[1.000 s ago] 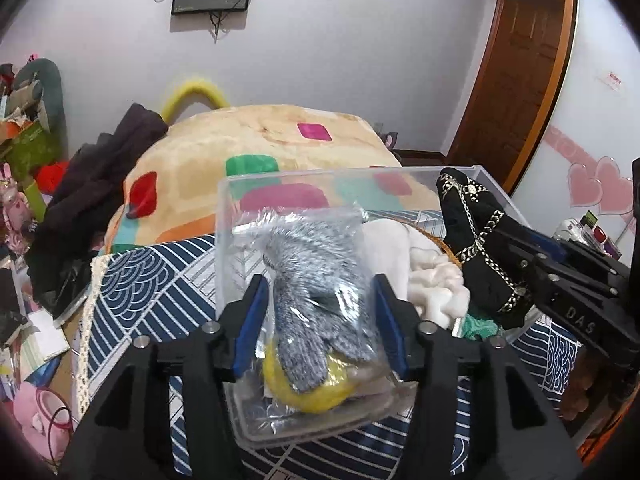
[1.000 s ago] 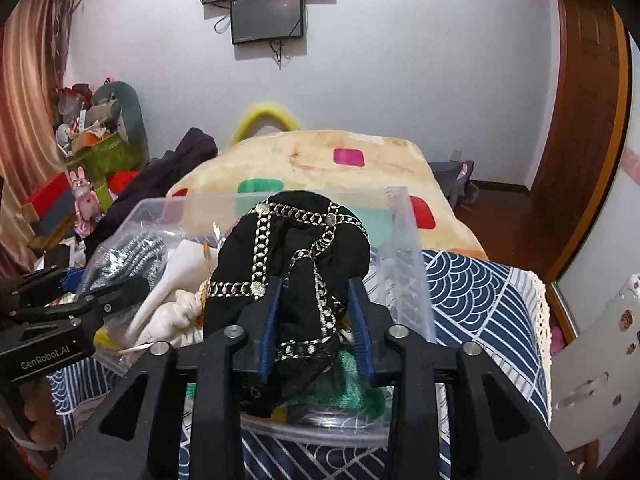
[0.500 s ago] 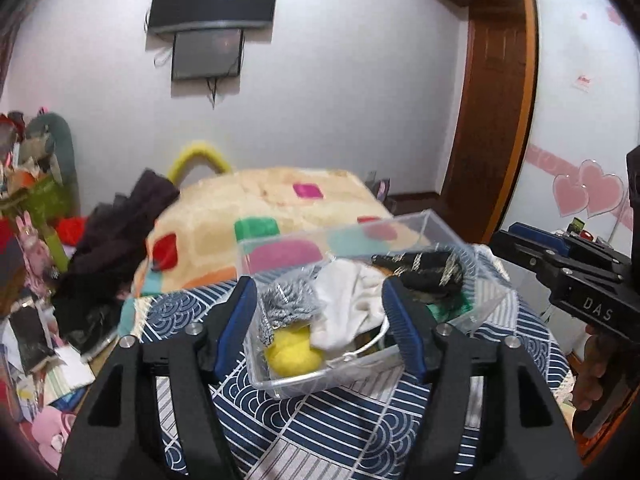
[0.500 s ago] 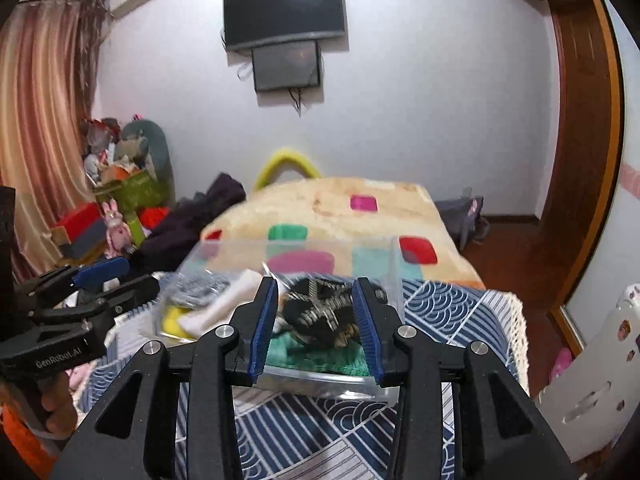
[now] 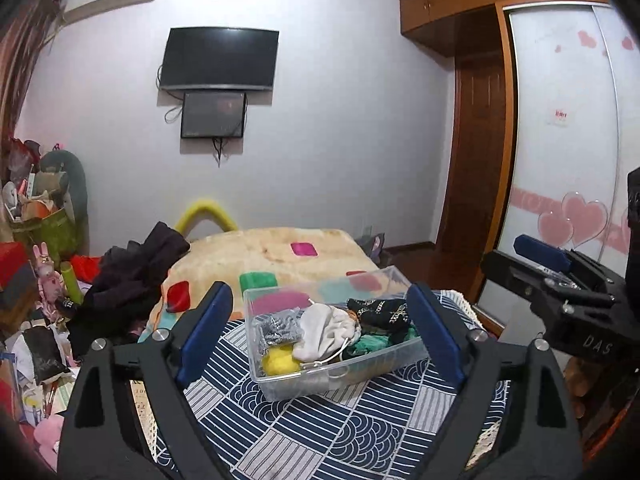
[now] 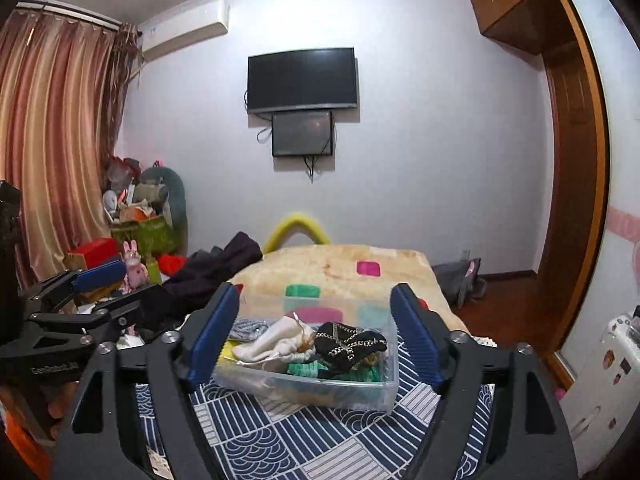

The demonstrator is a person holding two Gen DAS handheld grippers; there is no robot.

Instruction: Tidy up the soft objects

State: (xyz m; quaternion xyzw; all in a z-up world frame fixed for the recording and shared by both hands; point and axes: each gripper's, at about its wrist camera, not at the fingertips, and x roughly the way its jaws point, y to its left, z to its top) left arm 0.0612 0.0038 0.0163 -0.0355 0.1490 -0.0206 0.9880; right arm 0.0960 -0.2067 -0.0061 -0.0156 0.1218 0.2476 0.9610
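A clear plastic box (image 5: 404,356) (image 6: 360,394) stands on the blue patterned cloth (image 5: 320,432) (image 6: 320,440). It holds a bagged grey knit glove (image 5: 278,328), a yellow piece (image 5: 278,362), a white cloth pouch (image 5: 324,332) (image 6: 272,340), a black chain-trimmed piece (image 5: 380,312) (image 6: 350,344) and green fabric (image 5: 366,344) (image 6: 308,370). My left gripper (image 5: 320,332) is open and empty, held back above the cloth. My right gripper (image 6: 314,340) is open and empty, likewise back from the box.
A bed with a beige blanket with coloured squares (image 5: 272,248) (image 6: 344,260) lies behind the box. Dark clothes (image 5: 132,272) are heaped on its left. Cluttered toys and bags (image 5: 36,240) stand at the far left. A wardrobe (image 5: 560,160) is on the right.
Both grippers let go of the glove bag and the black piece in the box, opened wide, and drew back and up away from the box.
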